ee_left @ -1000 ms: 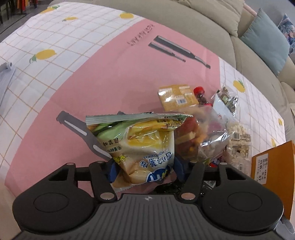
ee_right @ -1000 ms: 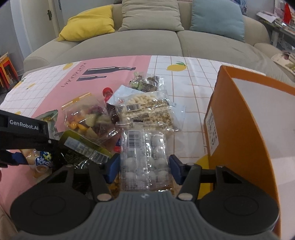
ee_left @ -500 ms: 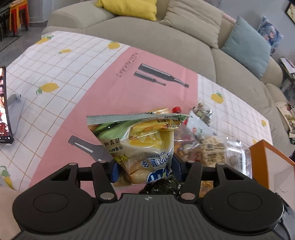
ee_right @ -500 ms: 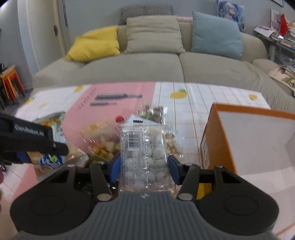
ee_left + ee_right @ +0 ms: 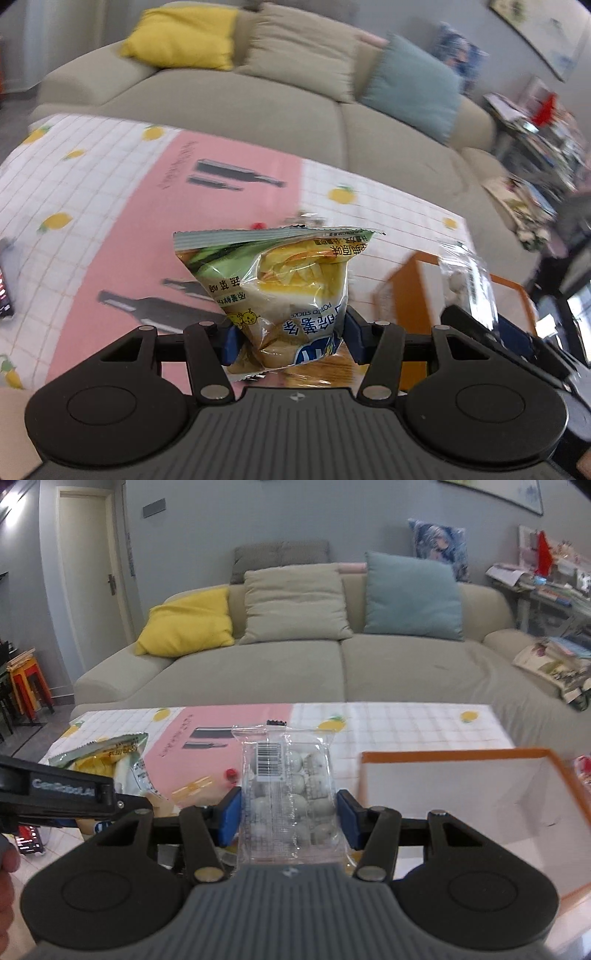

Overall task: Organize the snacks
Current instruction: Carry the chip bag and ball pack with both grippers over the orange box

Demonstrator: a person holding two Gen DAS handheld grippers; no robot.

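Observation:
A yellow and green potato sticks bag (image 5: 284, 291) hangs above the table, with my left gripper (image 5: 290, 341) shut on its lower half. The same bag (image 5: 110, 760) shows at the left of the right wrist view, behind the left gripper's black arm. My right gripper (image 5: 288, 818) is shut on a clear packet of pale round sweets (image 5: 288, 794), which also shows at the right of the left wrist view (image 5: 467, 284). An orange box (image 5: 461, 755) with a white inside stands open on the table to the right, lower than both packets.
A small pile of snacks, with a red-capped item (image 5: 231, 774) and an orange packet (image 5: 192, 788), lies on the pink and lemon-print tablecloth (image 5: 110, 206). A beige sofa (image 5: 332, 664) with cushions runs behind the table. A phone (image 5: 3, 291) lies at the far left.
Both grippers have risen with their packets, so the snack pile has dropped low and the sofa fills the upper view. The orange box now shows its open top.

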